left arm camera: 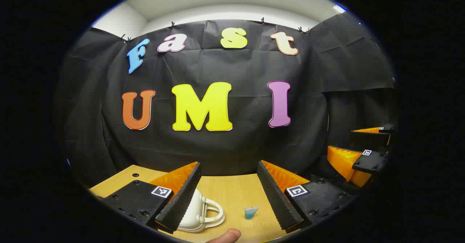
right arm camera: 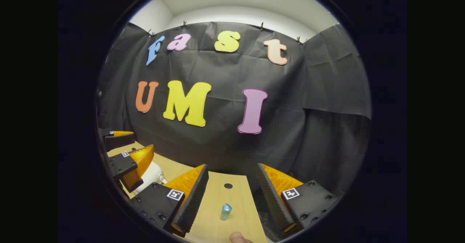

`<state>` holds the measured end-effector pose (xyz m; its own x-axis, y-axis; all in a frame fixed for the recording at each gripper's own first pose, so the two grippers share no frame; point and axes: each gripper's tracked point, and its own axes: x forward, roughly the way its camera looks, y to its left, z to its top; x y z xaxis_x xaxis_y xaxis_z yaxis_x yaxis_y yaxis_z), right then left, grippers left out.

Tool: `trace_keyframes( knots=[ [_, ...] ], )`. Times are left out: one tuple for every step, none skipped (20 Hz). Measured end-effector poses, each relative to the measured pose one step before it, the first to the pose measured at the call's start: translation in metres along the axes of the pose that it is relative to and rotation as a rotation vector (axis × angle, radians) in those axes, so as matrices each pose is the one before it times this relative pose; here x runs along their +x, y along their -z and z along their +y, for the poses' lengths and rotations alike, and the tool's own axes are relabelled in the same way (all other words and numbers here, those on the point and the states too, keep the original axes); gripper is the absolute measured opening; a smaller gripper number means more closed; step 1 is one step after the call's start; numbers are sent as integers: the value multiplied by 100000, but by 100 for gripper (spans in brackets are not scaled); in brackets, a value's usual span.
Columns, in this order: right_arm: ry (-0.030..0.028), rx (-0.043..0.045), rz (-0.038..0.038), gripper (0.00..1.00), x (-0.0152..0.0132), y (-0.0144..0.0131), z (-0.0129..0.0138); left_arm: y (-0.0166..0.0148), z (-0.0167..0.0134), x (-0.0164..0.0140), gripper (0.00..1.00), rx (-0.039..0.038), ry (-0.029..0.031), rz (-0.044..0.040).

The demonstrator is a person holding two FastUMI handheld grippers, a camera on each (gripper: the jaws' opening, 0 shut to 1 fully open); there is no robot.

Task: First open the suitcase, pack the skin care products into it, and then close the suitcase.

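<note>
Left gripper view: suitcase (left arm camera: 196, 214) closed beside the left finger, bottle (left arm camera: 251, 212) unpacked between the spread fingers; both grippers' fingers apart, holding nothing.

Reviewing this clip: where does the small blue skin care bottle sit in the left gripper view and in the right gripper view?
Left gripper view: the blue bottle is at bottom centre on the wooden table, between the fingers, right of the white suitcase.
Right gripper view: the same bottle stands at bottom centre between the fingers.
Shared landmark: the white suitcase, at lower left in the right gripper view, partly behind the other hand-held gripper.
</note>
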<state>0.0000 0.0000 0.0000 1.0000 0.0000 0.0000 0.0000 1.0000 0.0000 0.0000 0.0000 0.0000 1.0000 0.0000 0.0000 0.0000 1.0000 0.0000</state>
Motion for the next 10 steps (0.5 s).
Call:
trace_keyframes(
  knots=[
    [91,136,-58,80,19,87,-69,1,4,-111,99,-43,215,-10],
    [2,-65,152,80,75,52,25,57,-33,4,99,247,-59,136],
    [163,-178,327,80,78,246,3,122,41,40,99,197,-20,220],
    [-231,107,318,79,16,54,56,99,-16,90,99,-41,118,474],
    [72,-123,348,79,-76,122,39,84,26,35,99,71,-10,557],
    [172,-283,160,79,-14,89,-29,39,-73,-40,98,61,64,249],
    [38,-166,7,80,-88,65,-69,29,-82,-208,99,-13,55,-58],
    [-26,-10,34,80,10,-5,16,6,16,16,99,-39,67,31],
    [12,-81,184,80,3,127,5,15,-69,128,99,33,159,18],
    [109,-145,150,80,68,7,-6,53,23,10,99,-13,-140,47]
  ],
)
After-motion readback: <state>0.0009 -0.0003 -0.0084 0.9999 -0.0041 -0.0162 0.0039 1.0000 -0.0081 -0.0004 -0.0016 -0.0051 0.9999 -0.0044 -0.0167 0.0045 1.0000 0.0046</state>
